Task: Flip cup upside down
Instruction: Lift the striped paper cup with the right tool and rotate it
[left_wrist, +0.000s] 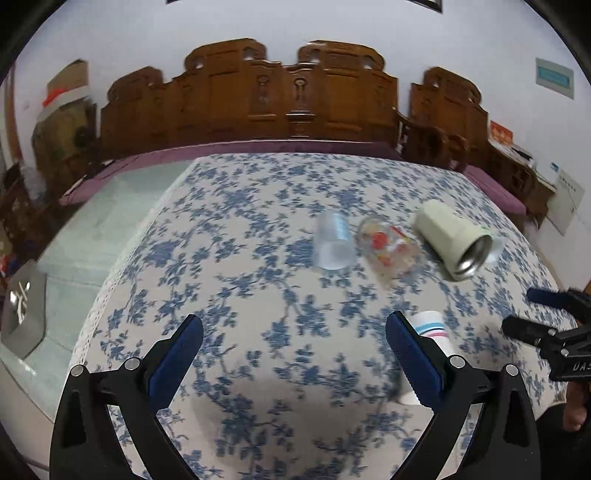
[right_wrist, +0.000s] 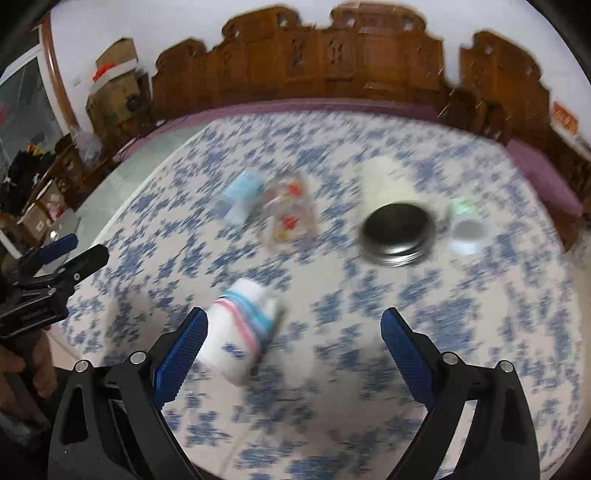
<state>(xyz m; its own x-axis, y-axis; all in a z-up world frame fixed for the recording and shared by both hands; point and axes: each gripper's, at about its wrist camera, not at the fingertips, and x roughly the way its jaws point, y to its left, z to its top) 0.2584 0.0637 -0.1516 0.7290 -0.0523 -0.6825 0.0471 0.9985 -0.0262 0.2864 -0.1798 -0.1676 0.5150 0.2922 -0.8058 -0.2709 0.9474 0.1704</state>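
A blue-and-white floral tablecloth (left_wrist: 258, 280) covers the table. Behind it stands a carved wooden bench (left_wrist: 258, 99) with a purple seat cushion (left_wrist: 110, 173), against a white wall (left_wrist: 295, 26). Cardboard boxes (left_wrist: 68, 92) are stacked at the far left. On the wall to the right hangs a small teal sign (left_wrist: 555, 78).

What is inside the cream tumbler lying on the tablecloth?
The cream tumbler lies on its side; its open mouth shows a bare metal lining and nothing visible inside. The deepest part stays dark, and blur hides detail.
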